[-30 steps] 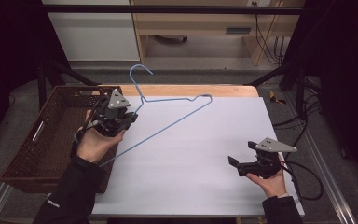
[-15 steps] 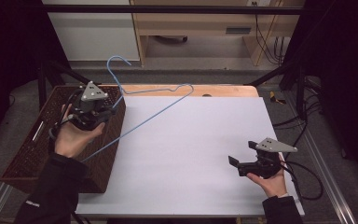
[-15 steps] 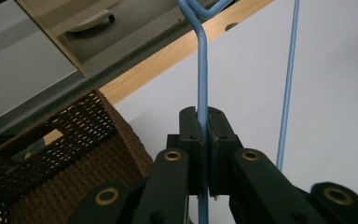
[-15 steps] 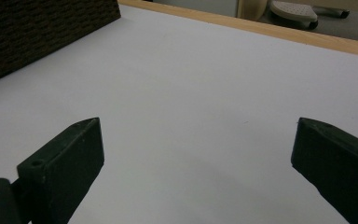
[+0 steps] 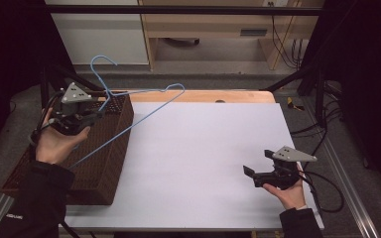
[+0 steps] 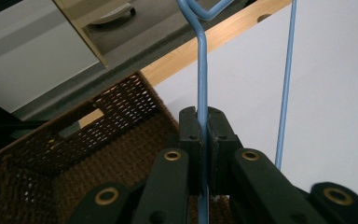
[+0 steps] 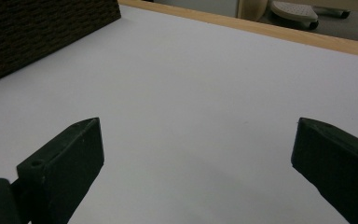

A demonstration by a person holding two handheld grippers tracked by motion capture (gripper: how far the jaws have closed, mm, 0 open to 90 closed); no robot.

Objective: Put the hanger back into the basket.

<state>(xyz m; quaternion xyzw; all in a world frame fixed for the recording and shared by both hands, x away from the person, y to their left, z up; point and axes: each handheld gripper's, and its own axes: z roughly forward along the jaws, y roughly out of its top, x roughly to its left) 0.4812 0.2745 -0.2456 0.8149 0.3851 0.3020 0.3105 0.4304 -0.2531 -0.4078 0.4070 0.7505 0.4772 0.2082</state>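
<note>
A blue wire hanger [image 5: 144, 111] hangs in the air, tilted, with its hook [image 5: 100, 62] up at the back left. My left gripper [image 5: 98, 115] is shut on it above the brown wicker basket [image 5: 110, 166]. In the left gripper view the jaws pinch the hanger's straight wire [image 6: 202, 84] between the pads [image 6: 190, 135], and the basket [image 6: 88, 140] lies below. One corner of the hanger reaches out over the white table [image 5: 198, 148]. My right gripper [image 5: 249, 174] rests low near the table's front right, open with nothing between its jaws [image 7: 196, 154].
The basket stands along the table's left edge, and its corner [image 7: 37, 32] lies far off in the right gripper view. A wooden strip [image 5: 203, 95] runs along the table's back edge. Cables [image 5: 322, 183] trail off the right side. A wooden shelf unit [image 5: 228, 29] stands behind.
My left gripper has carried the hanger leftward, from above the table's left part to above the basket. The right gripper has stayed still.
</note>
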